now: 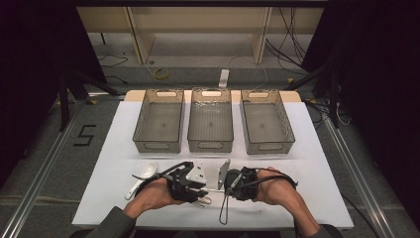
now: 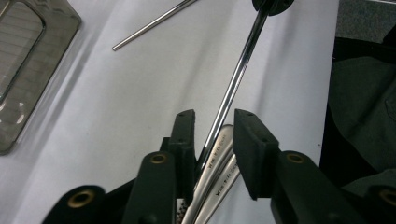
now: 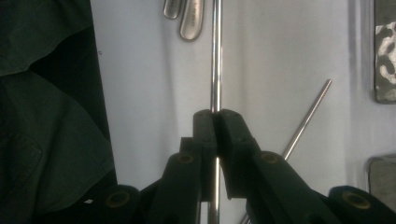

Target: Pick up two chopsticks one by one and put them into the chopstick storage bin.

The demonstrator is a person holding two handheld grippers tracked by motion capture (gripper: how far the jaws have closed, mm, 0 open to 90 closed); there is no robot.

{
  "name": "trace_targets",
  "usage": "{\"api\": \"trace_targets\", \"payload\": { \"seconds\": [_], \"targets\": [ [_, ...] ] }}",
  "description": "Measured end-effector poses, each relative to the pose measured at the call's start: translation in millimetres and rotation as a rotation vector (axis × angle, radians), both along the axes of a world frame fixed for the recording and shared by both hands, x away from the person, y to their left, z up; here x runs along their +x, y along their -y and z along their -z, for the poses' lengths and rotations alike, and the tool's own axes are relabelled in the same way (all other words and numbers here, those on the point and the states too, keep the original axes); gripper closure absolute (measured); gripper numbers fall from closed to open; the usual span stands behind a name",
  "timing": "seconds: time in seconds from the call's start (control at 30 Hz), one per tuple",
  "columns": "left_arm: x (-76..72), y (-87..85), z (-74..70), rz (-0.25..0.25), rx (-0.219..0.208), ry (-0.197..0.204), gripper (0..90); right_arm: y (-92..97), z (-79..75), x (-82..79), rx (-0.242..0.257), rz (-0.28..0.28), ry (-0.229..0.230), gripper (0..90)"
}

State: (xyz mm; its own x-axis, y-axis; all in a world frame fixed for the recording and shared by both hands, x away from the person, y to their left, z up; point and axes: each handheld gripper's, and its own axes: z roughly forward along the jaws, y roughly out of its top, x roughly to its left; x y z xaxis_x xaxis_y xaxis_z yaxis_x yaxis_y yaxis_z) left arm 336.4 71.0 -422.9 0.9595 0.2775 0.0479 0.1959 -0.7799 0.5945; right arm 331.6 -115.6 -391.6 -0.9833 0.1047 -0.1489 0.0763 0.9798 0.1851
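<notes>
One thin, straight, polished steel rod (image 3: pixel 215 56) is clamped by the fully closed right gripper (image 3: pixel 215 112) and straddled, ungripped, by the part-open left gripper (image 2: pixel 214 116).

A shiny silver chopstick (image 3: pixel 215 56) is seen against the white table (image 1: pixel 307 163). Both black tools (left (image 2: pixel 214 123), right (image 3: pixel 215 112)) carry brass-coloured rivets. The three baskets (image 1: pixel 159 120) are smoky grey, finely ribbed; the soup spoon (image 1: pixel 142 177) is white.
</notes>
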Motion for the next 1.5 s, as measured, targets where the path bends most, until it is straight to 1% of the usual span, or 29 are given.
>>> {"api": "trace_targets", "payload": {
  "seconds": [0.03, 0.07, 0.1, 0.13, 0.17, 0.2, 0.23, 0.27, 0.33, 0.4, 0.43, 0.47, 0.5, 0.53, 0.57, 0.6, 0.67, 0.73, 0.8, 0.87, 0.93, 1.03, 1.07, 1.13, 1.17, 1.23, 1.27, 1.37, 1.5],
  "targets": [
    [-0.1, -0.3, -0.2, 0.011, 0.007, 0.0, 74.4, 0.1, 0.5, 0.1, 0.001, -0.012, 0.004, 86.1],
    [-0.5, -0.6, -0.1, 0.021, 0.01, -0.002, 75.3, -0.4, 0.3, -0.9, 0.002, -0.003, 0.001, 86.1],
    [-1.0, -0.8, -0.1, 0.033, 0.013, -0.005, 76.3, -0.2, 0.3, -1.4, -0.002, -0.015, -0.003, 86.1],
    [-1.6, -0.8, -0.1, 0.044, 0.013, -0.008, 77.3, 0.0, 0.4, -0.8, -0.001, -0.037, 0.005, 86.1],
    [-2.5, -0.5, 0.0, 0.053, 0.014, -0.01, 78.2, 0.2, 0.5, -2.7, 0.002, -0.03, 0.001, 86.1],
    [-3.1, -0.3, -0.4, 0.067, 0.019, -0.015, 79.1, 0.7, 0.3, -2.6, 0.004, -0.047, 0.008, 86.1],
    [-4.1, 0.0, -0.7, 0.077, 0.02, -0.017, 80.0, 1.6, 0.8, -3.7, 0.012, -0.054, 0.002, 86.0],
    [-4.7, -0.1, -1.2, 0.087, 0.023, -0.017, 80.8, 2.0, -0.7, -3.9, -0.002, -0.065, 0.002, 85.9],
    [-5.6, -0.8, -1.5, 0.111, 0.027, -0.026, 83.8, 3.8, -1.1, -3.4, 0.015, -0.078, 0.01, 84.2],
    [-7.4, -0.4, -1.6, 0.13, 0.024, -0.036, 85.3, 4.4, -1.7, -2.0, 0.023, -0.065, 0.006, 82.6],
    [-8.4, 0.1, -1.5, 0.128, 0.022, -0.031, 85.8, 5.5, -2.8, -0.2, 0.025, -0.047, -0.001, 81.9],
    [-7.5, -0.5, -1.3, 0.127, 0.011, -0.041, 86.0, 7.2, -3.0, 2.3, 0.04, -0.055, -0.003, 81.3],
    [-6.2, -1.9, -0.9, 0.125, 0.011, -0.045, 86.2, 9.3, -4.0, 2.8, 0.048, -0.034, -0.011, 79.8],
    [-5.4, -3.3, 0.2, 0.114, 0.017, -0.038, 86.3, 14.5, -7.4, 7.9, 0.082, 0.017, 0.013, 71.5],
    [-4.4, -5.1, 1.2, 0.099, 0.015, -0.039, 86.3, 14.5, -7.4, 7.9, 0.082, 0.017, 0.013, 71.5],
    [-2.8, -7.4, 1.2, 0.09, 0.012, -0.036, 86.3, 18.2, -9.2, 10.7, 0.111, 0.042, 0.012, 68.7],
    [0.3, -11.3, -0.2, 0.064, 0.011, -0.027, 86.4, 25.9, -14.4, 14.2, 0.186, 0.101, 0.028, 56.7],
    [3.8, -15.5, -2.6, 0.025, 0.002, -0.017, 86.4, 33.6, -19.6, 18.4, 0.242, 0.199, 0.021, 52.4],
    [6.6, -20.1, -4.8, -0.015, -0.01, -0.004, 86.4, 42.5, -21.5, 22.9, 0.296, 0.272, 0.015, 49.1],
    [9.5, -24.7, -6.9, -0.053, -0.019, -0.002, 86.4, 51.5, -20.6, 26.0, 0.328, 0.308, 0.017, 44.6],
    [13.2, -29.5, -9.8, -0.095, -0.03, -0.007, 86.4, 58.9, -17.6, 27.2, 0.331, 0.353, 0.02, 41.5],
    [17.9, -37.2, -14.7, -0.159, -0.041, 0.001, 86.4, 72.9, -5.4, 26.3, 0.323, 0.422, -0.005, 37.9],
    [19.1, -39.9, -16.2, -0.181, -0.049, 0.001, 86.4, 72.9, -5.4, 26.3, 0.323, 0.422, -0.005, 37.9],
    [22.1, -45.6, -20.1, -0.22, -0.059, 0.009, 86.4, 79.7, 2.3, 27.1, 0.312, 0.456, -0.019, 35.6],
    [23.7, -48.4, -22.0, -0.239, -0.068, 0.002, 86.4, 83.0, 6.3, 27.9, 0.307, 0.469, -0.021, 35.0],
    [26.6, -54.2, -25.7, -0.274, -0.085, 0.006, 86.4, 88.7, 13.5, 28.8, 0.299, 0.494, -0.036, 34.4],
    [28.2, -56.9, -27.5, -0.287, -0.09, -0.006, 86.4, 91.4, 17.2, 29.7, 0.292, 0.497, -0.032, 33.8],
    [31.3, -63.3, -31.3, -0.321, -0.099, -0.003, 86.4, 97.9, 25.9, 31.0, 0.266, 0.525, -0.036, 32.9],
    [38.8, -73.9, -35.7, -0.371, -0.117, 0.001, 86.4, 103.9, 32.6, 31.9, 0.26, 0.542, -0.049, 33.4]
  ]
}}
